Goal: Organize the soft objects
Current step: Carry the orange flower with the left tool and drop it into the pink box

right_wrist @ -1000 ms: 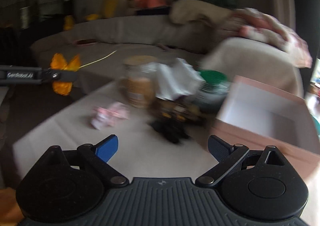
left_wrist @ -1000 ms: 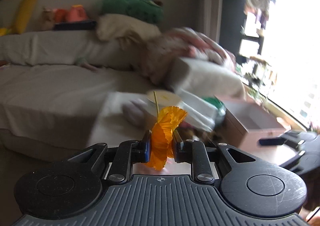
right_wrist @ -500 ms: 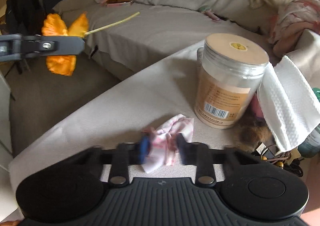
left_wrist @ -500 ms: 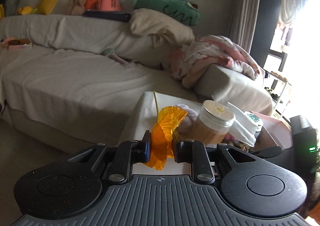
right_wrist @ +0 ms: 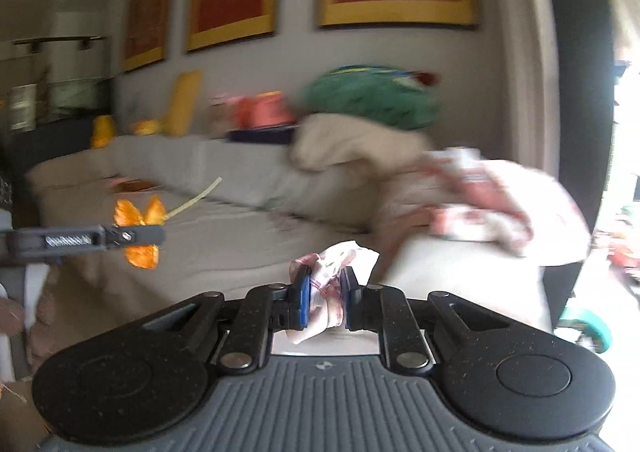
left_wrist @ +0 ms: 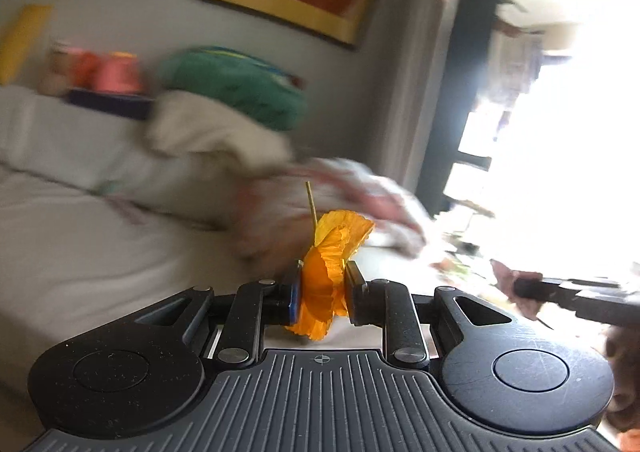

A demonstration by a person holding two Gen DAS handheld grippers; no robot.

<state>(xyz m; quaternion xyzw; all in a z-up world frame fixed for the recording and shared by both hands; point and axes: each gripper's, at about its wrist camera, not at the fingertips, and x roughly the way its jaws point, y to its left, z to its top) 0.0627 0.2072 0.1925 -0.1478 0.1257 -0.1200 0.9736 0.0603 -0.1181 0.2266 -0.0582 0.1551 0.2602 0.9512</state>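
Left tool (left_wrist: 320, 294) pinches orange flower (left_wrist: 326, 272) (stem up); right tool (right_wrist: 323, 302) grips pink cloth (right_wrist: 332, 284).

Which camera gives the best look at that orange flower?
The left wrist view: the orange flower sits large and sharp at centre, pinched in the left gripper, petals and stem tip clear. The right wrist view shows it small at the left edge, seen from the side, partly hidden by a finger.

open air ahead of both grippers, sofa (right_wrist: 224, 228) beyond, piled blanket (right_wrist: 492, 204) right
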